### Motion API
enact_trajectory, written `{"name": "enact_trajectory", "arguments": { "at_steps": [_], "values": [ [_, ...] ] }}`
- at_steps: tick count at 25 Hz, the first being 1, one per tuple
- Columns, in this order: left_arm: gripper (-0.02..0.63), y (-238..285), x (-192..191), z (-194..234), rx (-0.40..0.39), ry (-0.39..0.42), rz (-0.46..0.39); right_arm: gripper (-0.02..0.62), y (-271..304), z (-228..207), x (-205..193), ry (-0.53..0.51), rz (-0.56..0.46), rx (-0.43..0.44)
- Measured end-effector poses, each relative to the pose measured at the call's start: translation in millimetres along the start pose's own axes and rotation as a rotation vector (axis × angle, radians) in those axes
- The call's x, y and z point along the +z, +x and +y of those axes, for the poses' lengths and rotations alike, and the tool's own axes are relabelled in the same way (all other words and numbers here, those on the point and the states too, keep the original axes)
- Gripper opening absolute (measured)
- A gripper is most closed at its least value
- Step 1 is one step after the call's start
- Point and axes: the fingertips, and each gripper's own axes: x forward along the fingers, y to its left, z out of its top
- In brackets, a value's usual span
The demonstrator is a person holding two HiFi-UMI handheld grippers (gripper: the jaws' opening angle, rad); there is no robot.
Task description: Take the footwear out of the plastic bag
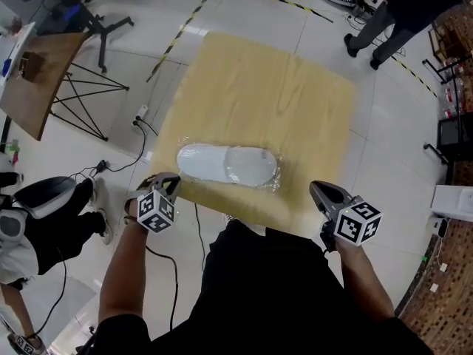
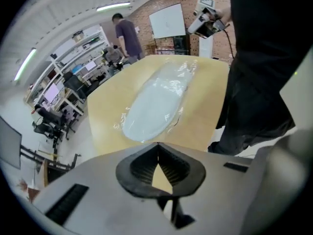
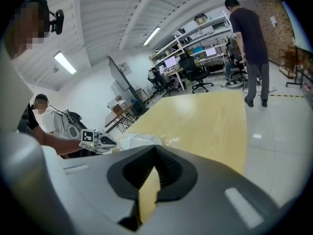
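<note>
A white slipper (image 1: 228, 165) lies sealed in a clear plastic bag (image 1: 272, 180) near the front edge of the light wooden table (image 1: 295, 102). My left gripper (image 1: 167, 181) hovers at the table's front left edge, just left of the bag, jaws shut and empty. In the left gripper view the slipper (image 2: 156, 102) lies just beyond my shut left gripper (image 2: 157, 146). My right gripper (image 1: 320, 191) is off the bag's right end, by the front edge, shut on nothing. The right gripper view shows the bag (image 3: 137, 140) past my right gripper (image 3: 155, 149).
A person in dark clothes (image 1: 392, 9) walks at the far right of the floor. Another person (image 1: 44, 220) is low on the left. A folding wooden table (image 1: 44, 80) stands at left. A power strip and cables (image 1: 140, 117) lie on the floor by the table's left side.
</note>
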Motion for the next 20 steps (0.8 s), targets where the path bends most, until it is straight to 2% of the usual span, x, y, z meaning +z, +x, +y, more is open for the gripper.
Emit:
{"name": "enact_trajectory", "arguments": {
  "at_steps": [4, 6, 9, 13, 17, 19, 20],
  "values": [
    [0.008, 5.0, -3.2, 37.1, 0.089, -0.135, 0.019, 0.002, 0.2, -14.4, -9.2, 0.013, 0.027, -0.020],
    [0.008, 8.0, 1.2, 45.7, 0.095, -0.185, 0.004, 0.002, 1.1, -18.3, -13.0, 0.020, 0.039, -0.026],
    [0.011, 5.7, 6.5, 47.4, 0.079, -0.207, -0.030, 0.002, 6.3, -19.1, -16.4, 0.026, 0.050, -0.022],
    [0.133, -9.0, 9.4, 40.4, 0.042, -0.259, -0.080, 0.002, 14.7, -25.1, -20.3, 0.033, 0.058, -0.021],
    [0.140, -36.7, 46.6, 37.9, 0.056, -0.230, -0.173, 0.003, 31.9, -43.1, -31.1, 0.029, 0.100, -0.038],
    [0.140, -46.5, 75.4, 34.0, 0.032, -0.164, -0.223, 0.003, 43.1, -51.1, -31.9, 0.045, 0.106, -0.048],
    [0.140, -49.6, 86.7, 27.6, -0.008, -0.113, -0.225, 0.003, 47.8, -53.1, -30.4, 0.055, 0.104, -0.048]
  ]
}}
